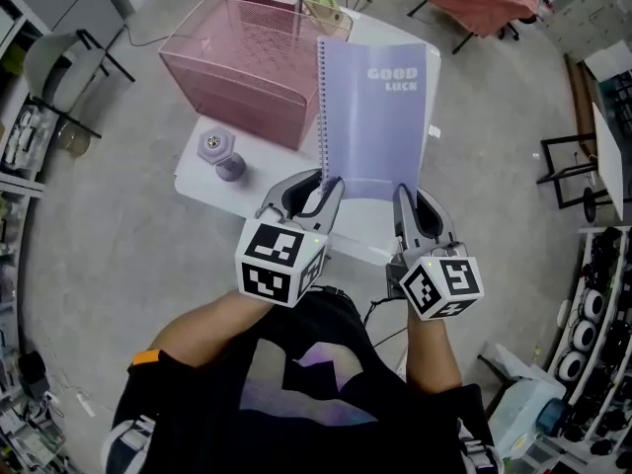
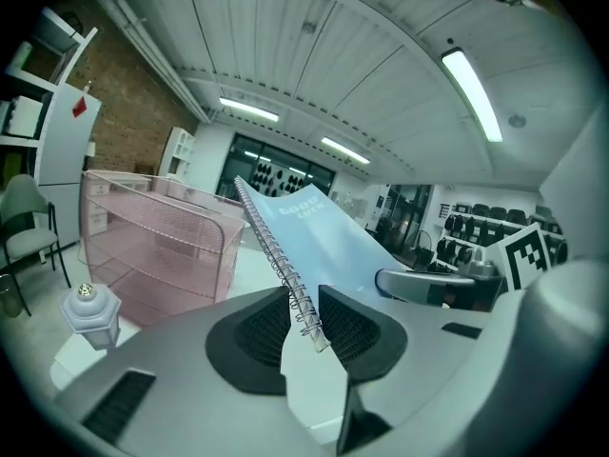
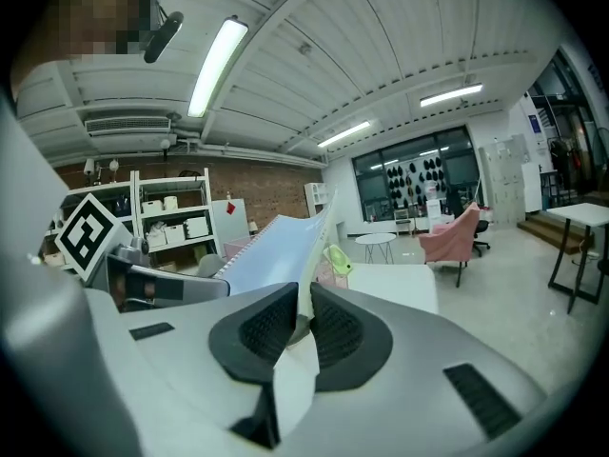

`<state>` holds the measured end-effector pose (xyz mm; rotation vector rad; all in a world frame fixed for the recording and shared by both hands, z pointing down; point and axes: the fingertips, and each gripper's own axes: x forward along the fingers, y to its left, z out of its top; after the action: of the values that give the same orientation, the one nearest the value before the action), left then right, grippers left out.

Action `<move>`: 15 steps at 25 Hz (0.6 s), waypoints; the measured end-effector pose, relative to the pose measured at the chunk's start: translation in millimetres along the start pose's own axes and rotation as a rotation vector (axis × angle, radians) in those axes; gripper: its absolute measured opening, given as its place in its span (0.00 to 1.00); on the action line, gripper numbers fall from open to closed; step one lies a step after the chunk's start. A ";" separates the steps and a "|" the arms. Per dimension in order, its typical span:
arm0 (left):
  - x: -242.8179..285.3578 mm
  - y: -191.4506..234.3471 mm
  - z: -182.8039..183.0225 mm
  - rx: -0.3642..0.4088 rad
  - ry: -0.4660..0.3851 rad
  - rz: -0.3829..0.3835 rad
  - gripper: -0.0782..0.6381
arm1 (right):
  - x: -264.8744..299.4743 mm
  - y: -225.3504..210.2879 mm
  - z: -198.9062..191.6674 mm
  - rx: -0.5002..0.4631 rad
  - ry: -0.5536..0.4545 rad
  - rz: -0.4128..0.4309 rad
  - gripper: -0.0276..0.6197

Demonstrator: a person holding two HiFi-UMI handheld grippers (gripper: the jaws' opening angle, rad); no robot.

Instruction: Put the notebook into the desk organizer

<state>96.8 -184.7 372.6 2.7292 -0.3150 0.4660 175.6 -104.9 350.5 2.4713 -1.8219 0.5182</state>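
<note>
Over white table (image 1: 387,30): notebook (image 1: 375,117) near corners in L tool (image 1: 318,188) & R tool (image 1: 407,201)

Notebook (image 1: 373,126): matt paper cover, wire spiral. Desk organizer (image 1: 237,77): metal mesh.

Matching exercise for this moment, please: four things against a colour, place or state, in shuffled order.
1 notebook
2 desk organizer
3 small jar
4 right tongs

A pink mesh
B shut on the edge opposite the spiral
C held up off the table
D standing on the table by the organizer

Pairs: 1-C, 2-A, 3-D, 4-B
</note>
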 end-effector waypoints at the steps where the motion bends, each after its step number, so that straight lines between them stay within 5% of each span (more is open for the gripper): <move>1: -0.6 4.5 5.3 -0.004 -0.008 0.002 0.24 | 5.2 2.9 5.1 -0.010 0.000 0.004 0.11; 9: 6.5 28.5 28.9 -0.005 -0.064 0.088 0.25 | 43.8 6.3 26.0 -0.068 -0.030 0.089 0.11; 15: 35.0 41.6 56.0 -0.037 -0.125 0.243 0.25 | 87.3 -14.1 53.8 -0.127 -0.051 0.245 0.11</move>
<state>133.2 -249.3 348.3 2.7006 -0.6869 0.3482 224.8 -192.8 326.6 2.2144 -2.1204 0.3367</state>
